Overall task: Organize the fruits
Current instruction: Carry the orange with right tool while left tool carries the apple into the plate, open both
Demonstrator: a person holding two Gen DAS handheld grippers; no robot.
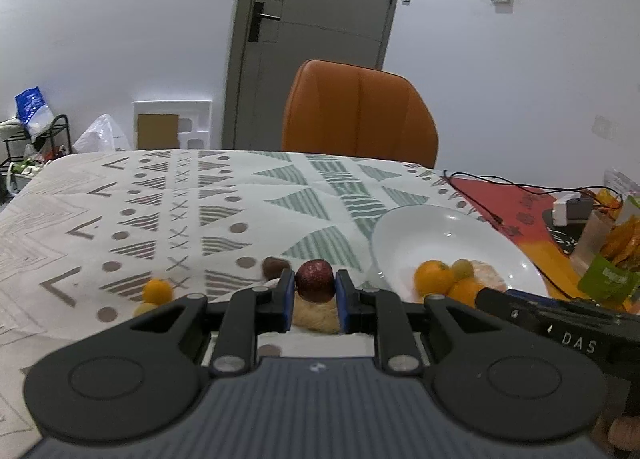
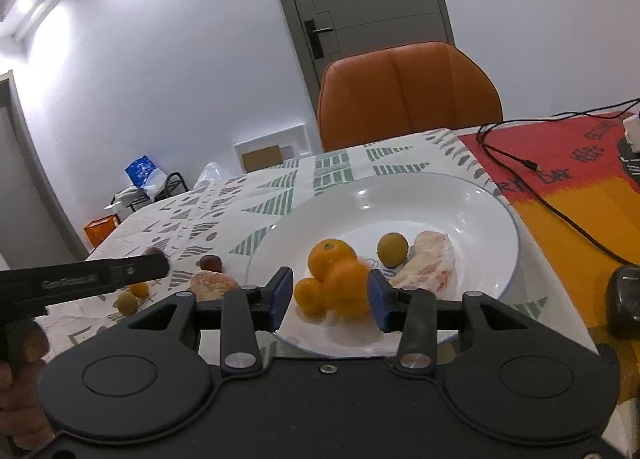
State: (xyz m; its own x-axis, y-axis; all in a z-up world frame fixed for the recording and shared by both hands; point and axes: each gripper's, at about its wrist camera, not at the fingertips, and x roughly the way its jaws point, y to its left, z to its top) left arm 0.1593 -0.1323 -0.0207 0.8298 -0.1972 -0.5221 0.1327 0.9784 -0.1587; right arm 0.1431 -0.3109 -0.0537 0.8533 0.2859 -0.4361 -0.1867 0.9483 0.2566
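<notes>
Fruits lie in two groups on my table: some on the patterned tablecloth (image 1: 240, 199), the rest in the white plate (image 2: 460, 195). My left gripper (image 1: 316, 291) is closed on a dark red round fruit (image 1: 315, 280), its blue pads (image 1: 286, 299) pressed against both sides; the fruit sits directly above a pale peeled citrus piece (image 1: 316, 319) resting on the cloth, though I cannot tell whether the two touch. To the left of this gripper lie a small orange (image 1: 157, 291), a yellowish fruit (image 1: 144, 309) just beside it, and a second dark fruit (image 1: 274, 267) farther back. My right gripper (image 2: 330, 295) stands with its jaws spread over the near part of the plate; a blurred orange (image 2: 346, 291) lies between its pads (image 2: 280, 295), close to the right pad with a clear gap at the left one. Behind it in the plate I see a larger orange (image 2: 330, 255), a smaller one (image 2: 309, 295) at the left, a yellow-brown round fruit (image 2: 393, 249), and a peeled pinkish citrus segment (image 2: 430, 265) at the right. An orange chair (image 1: 360, 115) stands beyond the table, and a black cable (image 2: 532, 183) crosses the red-and-yellow mat (image 2: 580, 251).
</notes>
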